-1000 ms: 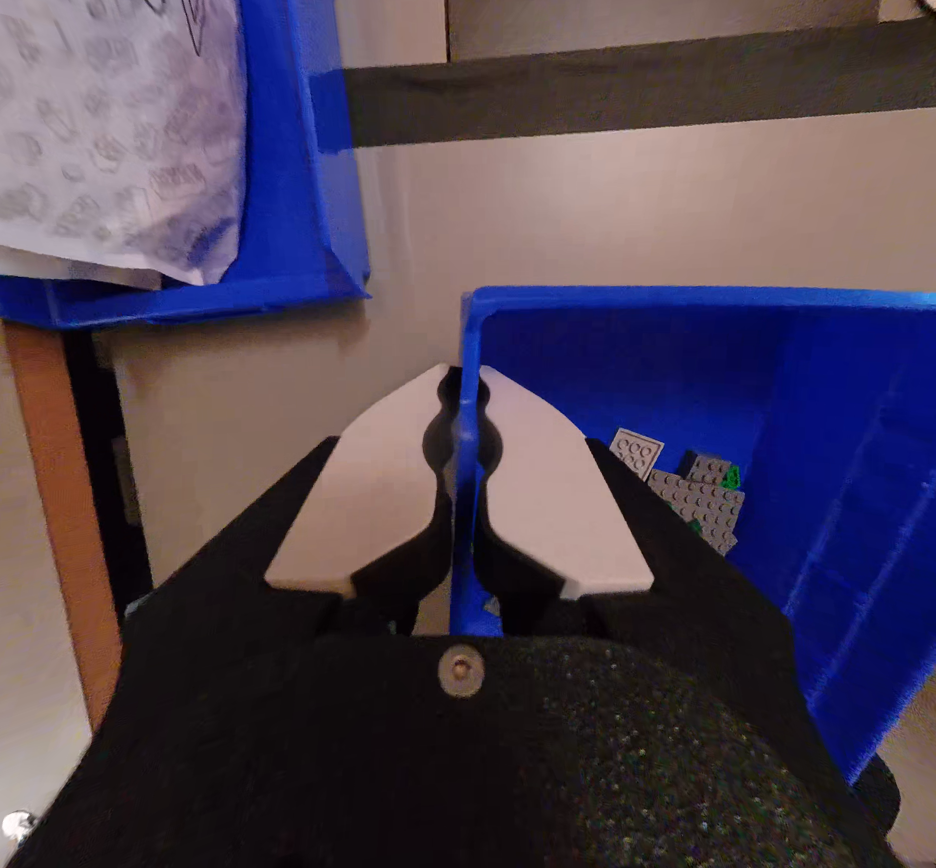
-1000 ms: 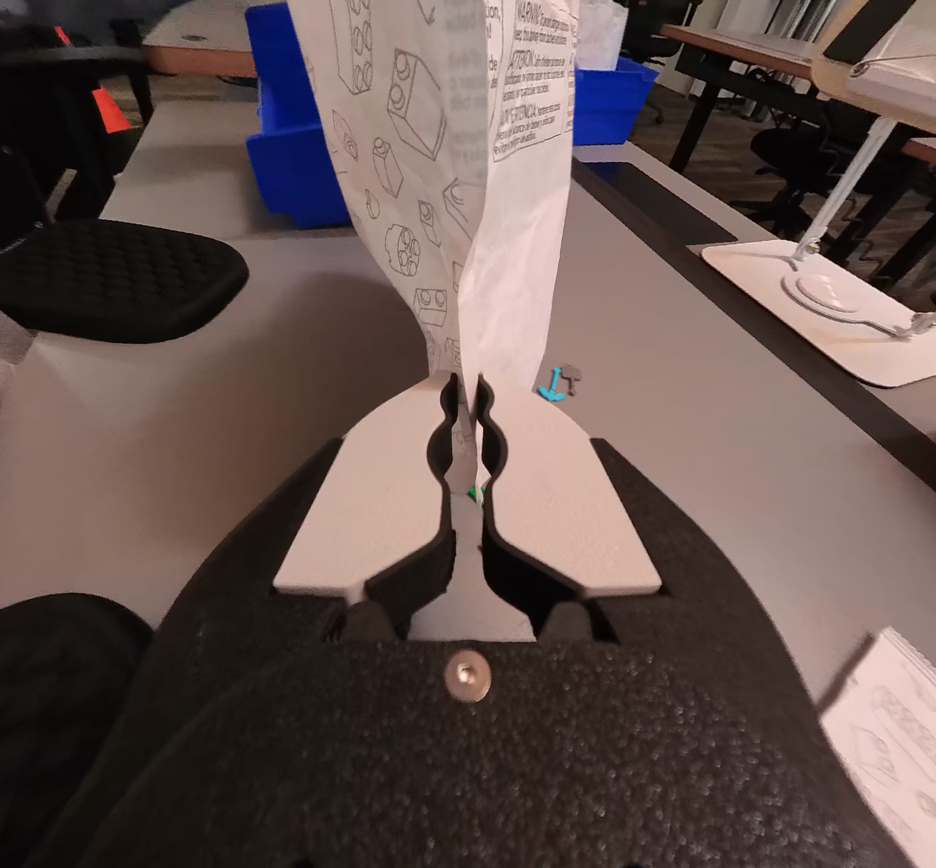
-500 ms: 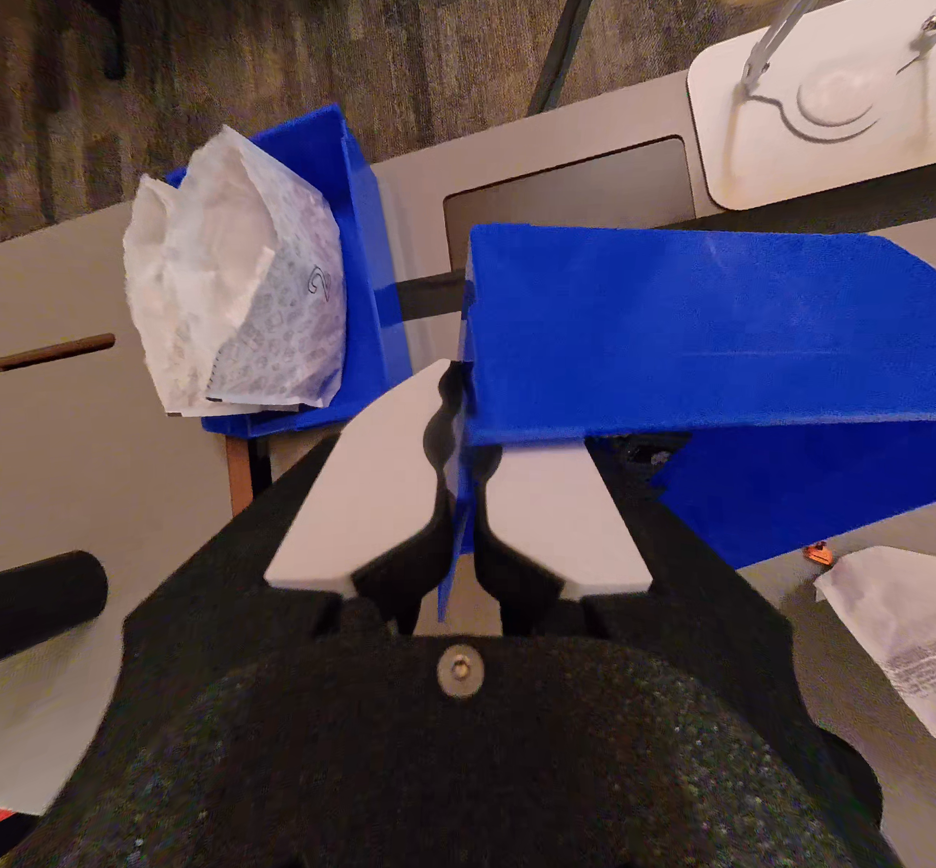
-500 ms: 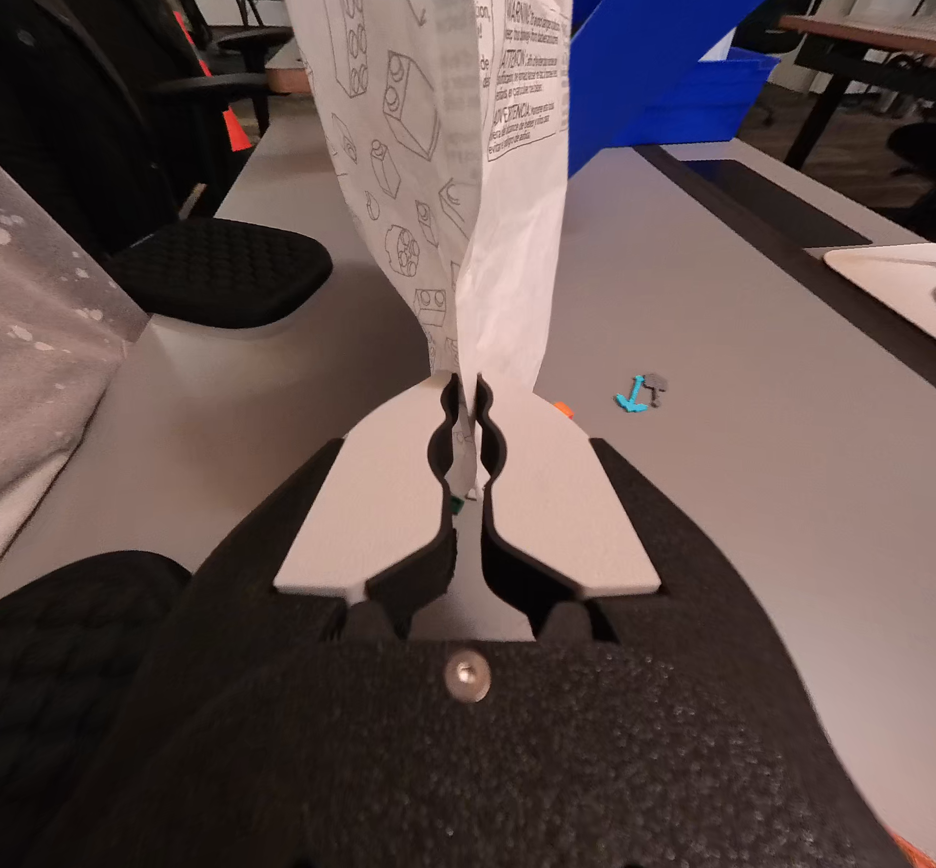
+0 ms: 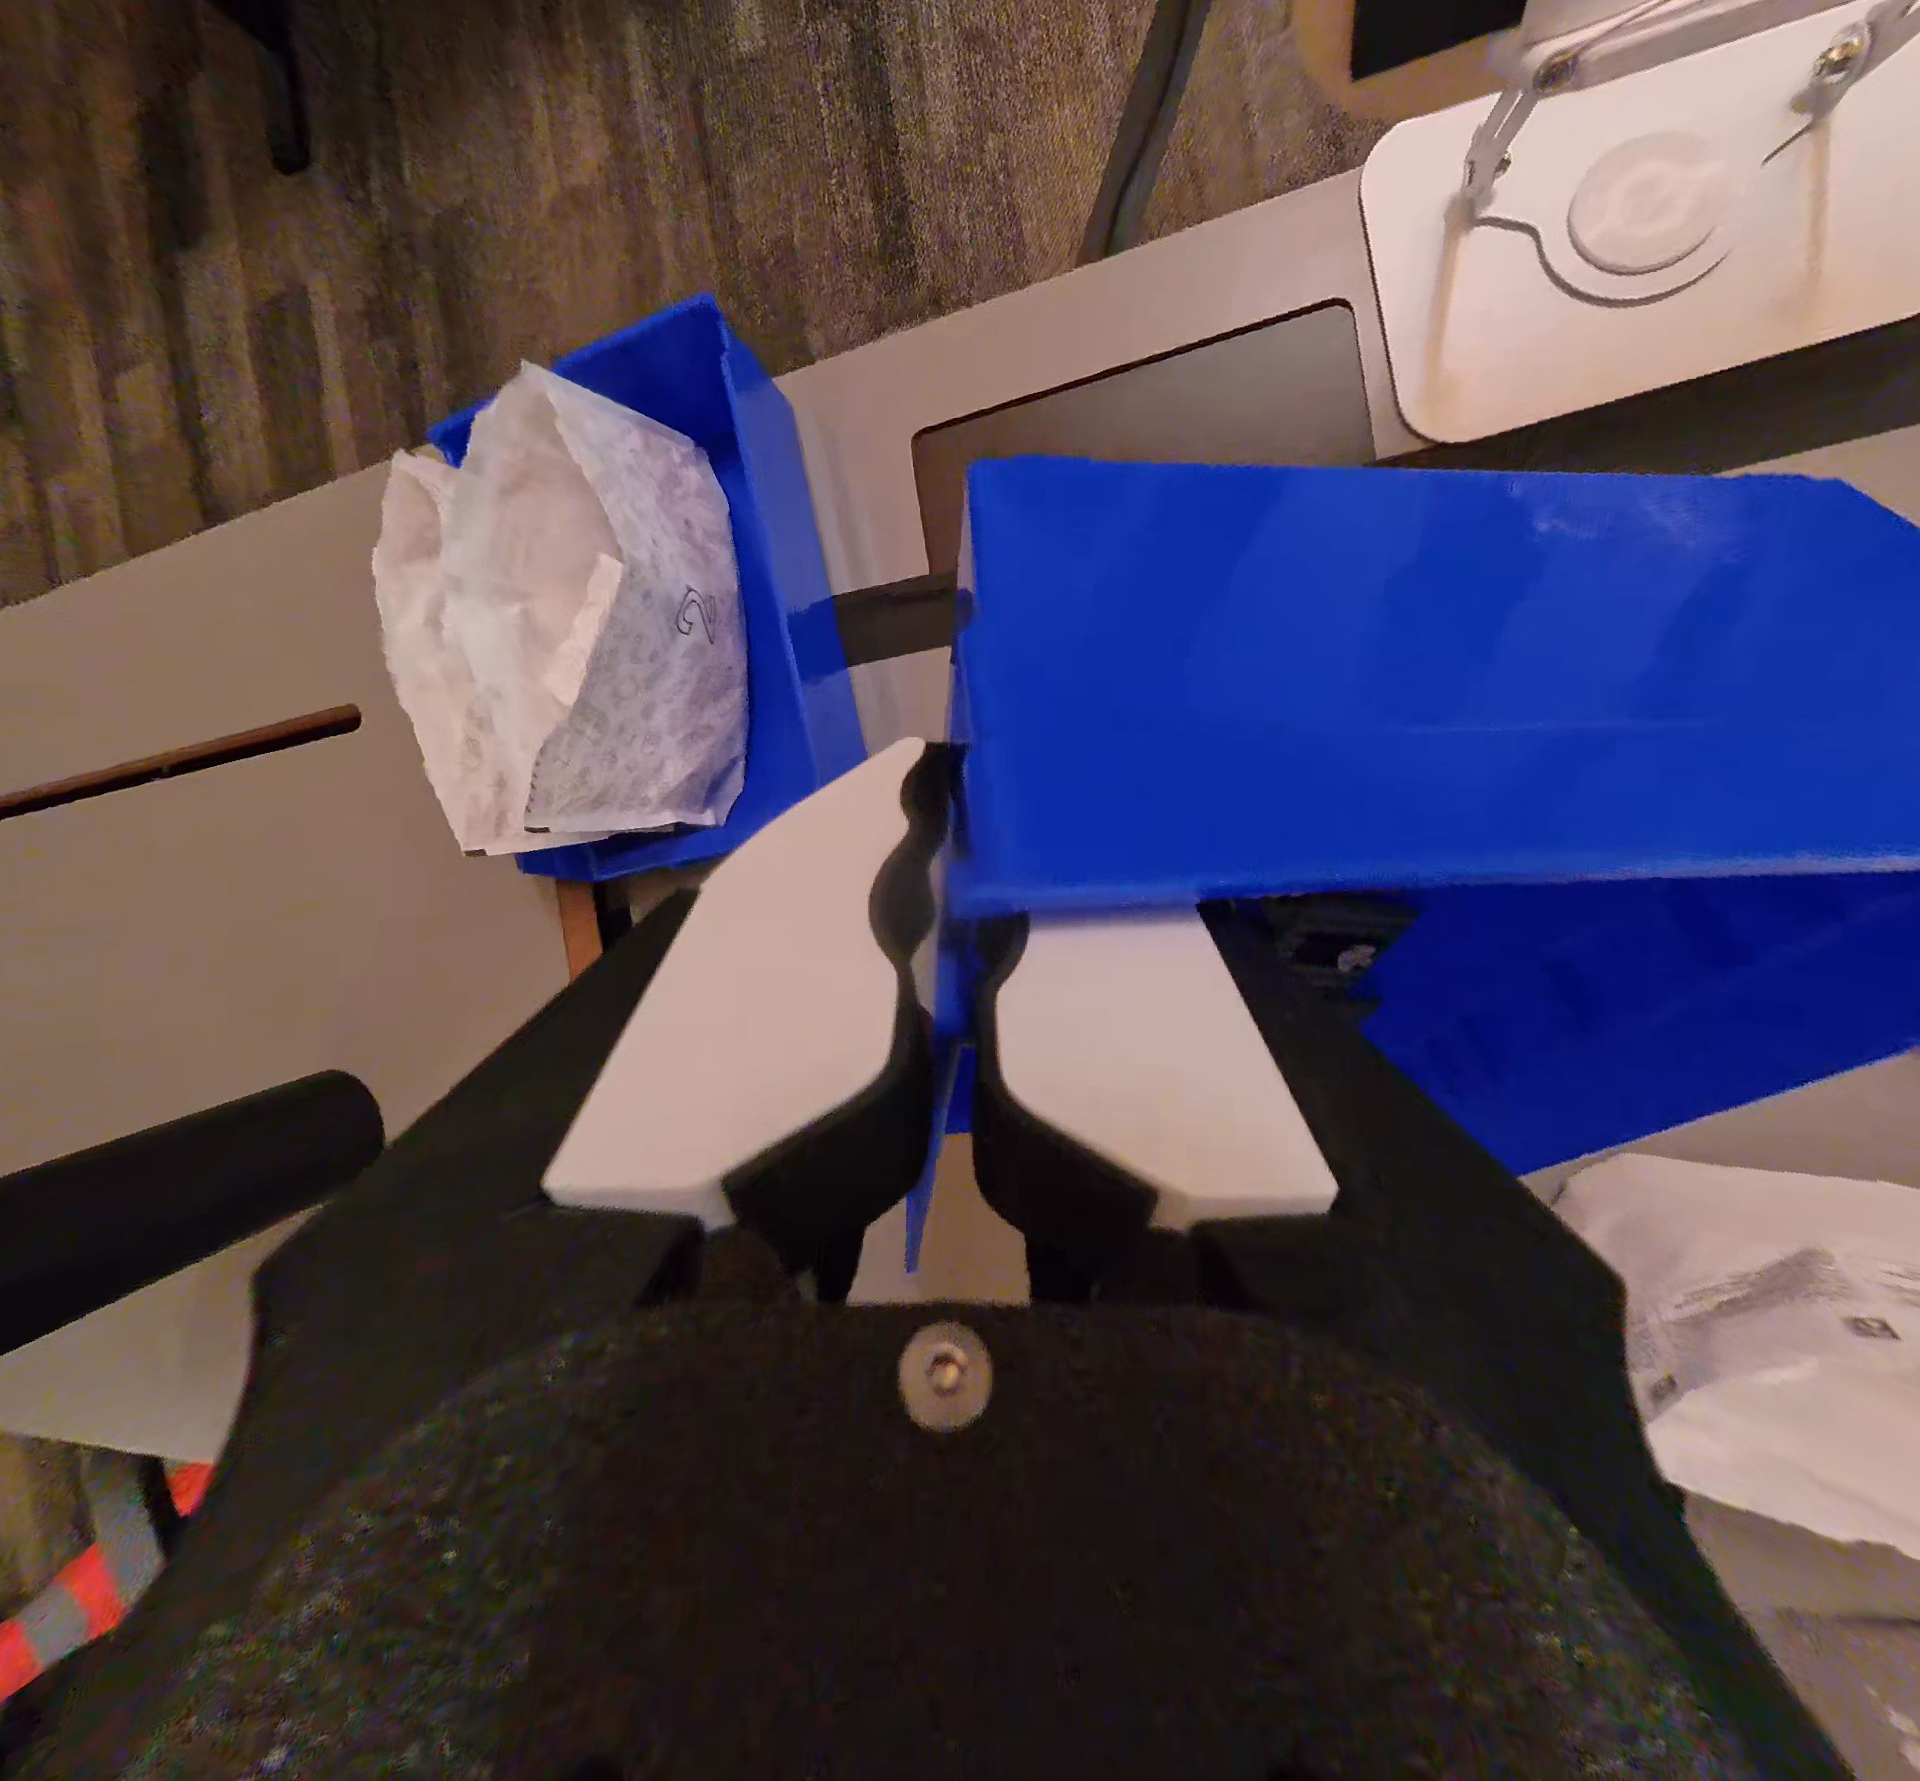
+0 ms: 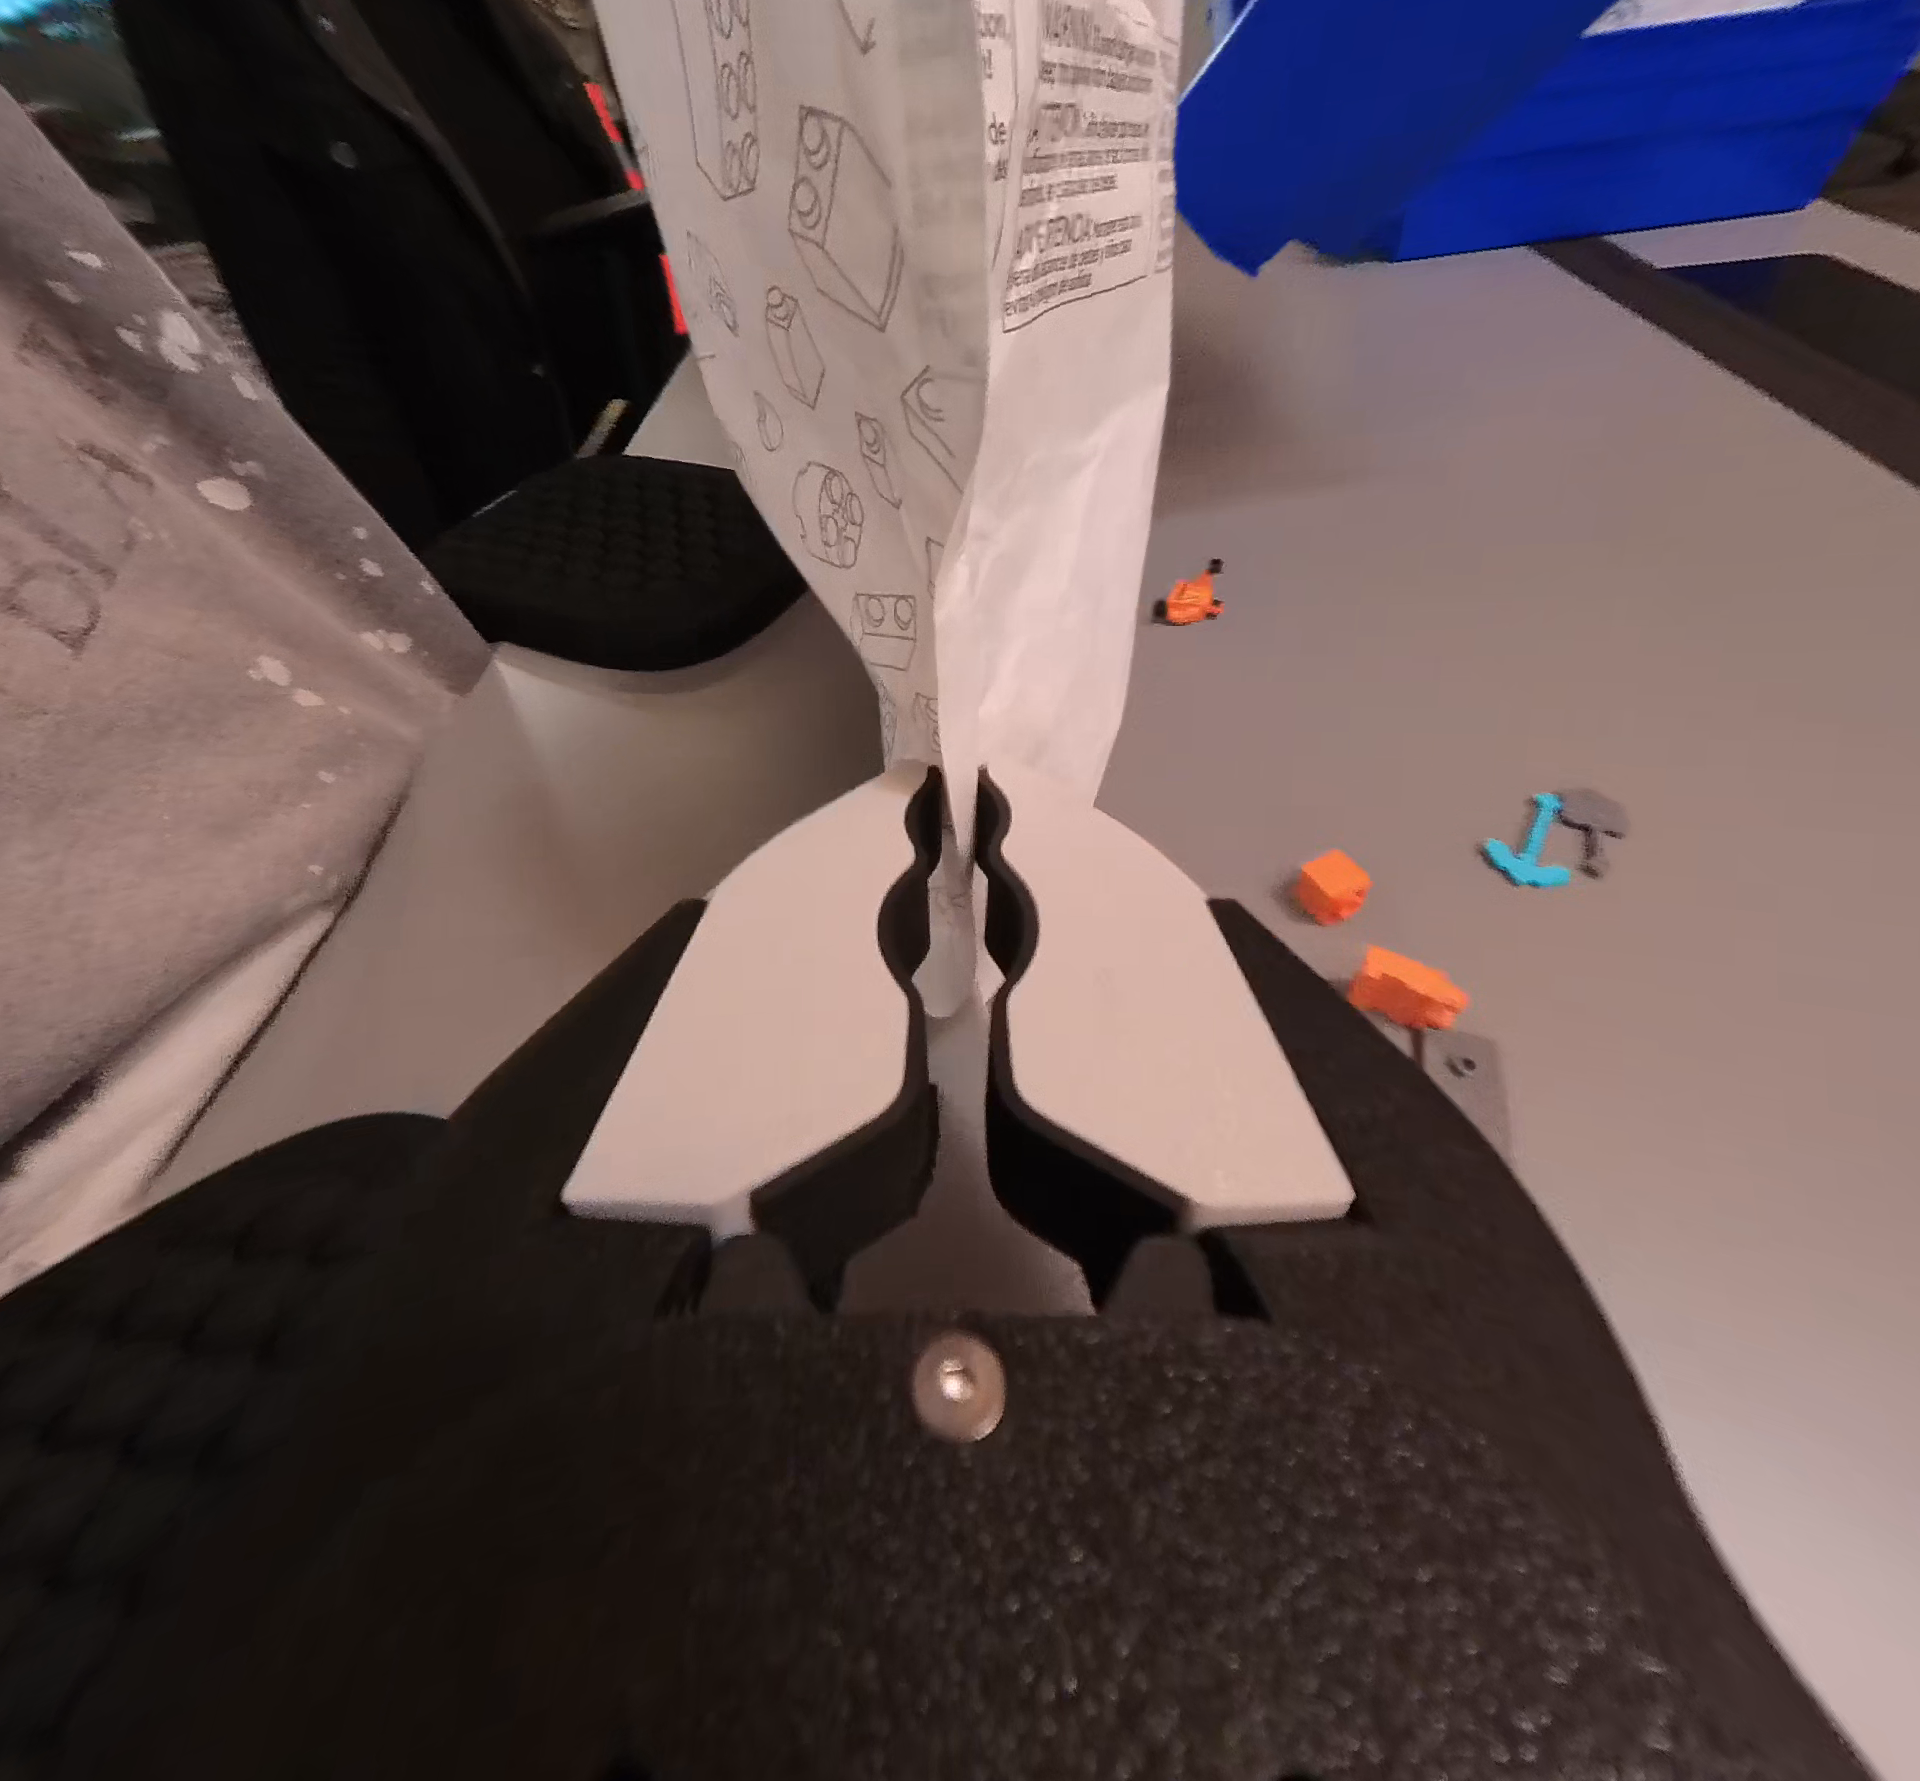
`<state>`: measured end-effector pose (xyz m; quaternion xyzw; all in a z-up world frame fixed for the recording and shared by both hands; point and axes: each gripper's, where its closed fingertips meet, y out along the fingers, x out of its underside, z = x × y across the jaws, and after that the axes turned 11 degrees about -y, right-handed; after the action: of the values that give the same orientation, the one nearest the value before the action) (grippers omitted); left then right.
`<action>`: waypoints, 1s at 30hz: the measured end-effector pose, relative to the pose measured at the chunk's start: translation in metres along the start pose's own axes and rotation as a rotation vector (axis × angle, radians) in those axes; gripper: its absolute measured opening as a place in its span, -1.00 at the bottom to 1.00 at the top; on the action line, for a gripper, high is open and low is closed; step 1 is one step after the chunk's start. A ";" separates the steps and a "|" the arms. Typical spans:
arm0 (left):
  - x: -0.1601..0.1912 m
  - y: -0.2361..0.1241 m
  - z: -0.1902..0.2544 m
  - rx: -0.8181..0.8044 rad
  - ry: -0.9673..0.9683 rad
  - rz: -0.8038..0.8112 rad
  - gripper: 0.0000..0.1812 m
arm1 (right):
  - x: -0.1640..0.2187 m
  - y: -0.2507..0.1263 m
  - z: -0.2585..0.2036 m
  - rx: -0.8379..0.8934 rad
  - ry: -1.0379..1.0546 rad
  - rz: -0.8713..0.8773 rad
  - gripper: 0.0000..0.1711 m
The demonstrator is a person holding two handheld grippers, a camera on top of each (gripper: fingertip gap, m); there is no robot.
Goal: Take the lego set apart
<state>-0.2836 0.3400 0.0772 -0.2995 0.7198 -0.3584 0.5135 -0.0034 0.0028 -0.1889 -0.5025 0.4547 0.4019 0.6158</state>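
Item 1. Left gripper (image 5: 951,796): clenched on the wall of a blue bin (image 5: 1434,692), which is lifted off the grey table (image 5: 208,900) and tipped so that its outer side faces the camera. Its inside cannot be seen.

Item 2. Right gripper (image 6: 961,786): clenched on the lower edge of a white paper bag (image 6: 935,277) printed with brick drawings. The bag rises straight up from the tips and blocks the middle of the right wrist view.

Item 3. Lego pieces, loose on the table to the right of the right gripper: an orange brick (image 6: 1332,884), a second orange piece (image 6: 1408,985) nearer, a third orange piece (image 6: 1193,599) farther off, a teal anchor-shaped piece (image 6: 1525,843) touching or just beside a small grey piece (image 6: 1595,822). A flat grey plate (image 6: 1470,1082) lies partly behind the gripper's black body.

Item 4. Second blue bin (image 5: 769,588), far left on the table, holding a crumpled white paper bag (image 5: 561,619).

Item 5. White printed paper (image 5: 1787,1357), near right in the left wrist view.

Item 6. White lamp base (image 5: 1642,225), far right.

Item 7. Black chair armrest (image 6: 613,557), left of the held bag, at the table's edge; a person's grey garment (image 6: 156,588) at the left border.
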 end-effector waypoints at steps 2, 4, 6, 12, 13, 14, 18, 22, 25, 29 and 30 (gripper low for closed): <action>-0.004 -0.006 0.005 -0.018 0.015 -0.012 -0.96 | -0.001 0.007 -0.005 -0.034 0.018 0.007 -0.95; -0.010 -0.014 0.010 -0.030 0.028 -0.016 -0.96 | -0.001 0.014 -0.009 -0.055 0.031 0.008 -0.95; -0.016 -0.024 0.016 -0.039 0.040 -0.012 -0.96 | -0.003 0.020 -0.010 -0.062 0.046 0.012 -0.95; -0.035 -0.055 0.032 -0.060 0.074 0.025 -0.96 | -0.004 0.029 -0.007 -0.054 0.069 0.002 -0.95; -0.036 -0.057 0.035 -0.058 0.081 0.027 -0.96 | -0.004 0.029 -0.007 -0.056 0.070 0.002 -0.95; -0.036 -0.057 0.037 -0.054 0.087 0.021 -0.96 | -0.004 0.029 -0.007 -0.056 0.068 -0.001 -0.95; -0.022 -0.037 0.039 -0.028 0.086 -0.045 -0.97 | -0.004 0.022 -0.011 -0.067 0.057 -0.003 -0.95; 0.002 -0.006 0.032 -0.013 0.084 -0.152 -0.97 | -0.003 0.010 -0.019 -0.118 0.043 -0.003 -0.95; 0.022 0.016 0.025 0.010 0.076 -0.225 -0.96 | -0.003 0.000 -0.024 -0.157 0.032 0.005 -0.95; 0.049 0.042 0.014 0.026 0.066 -0.300 -0.96 | -0.004 -0.005 -0.025 -0.177 0.028 0.012 -0.95; 0.054 0.048 0.011 0.027 0.059 -0.311 -0.96 | -0.004 -0.006 -0.025 -0.179 0.027 0.014 -0.95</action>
<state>-0.2921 0.3214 0.0070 -0.3897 0.6746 -0.4521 0.4343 -0.0031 -0.0230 -0.1855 -0.5575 0.4287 0.4385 0.5595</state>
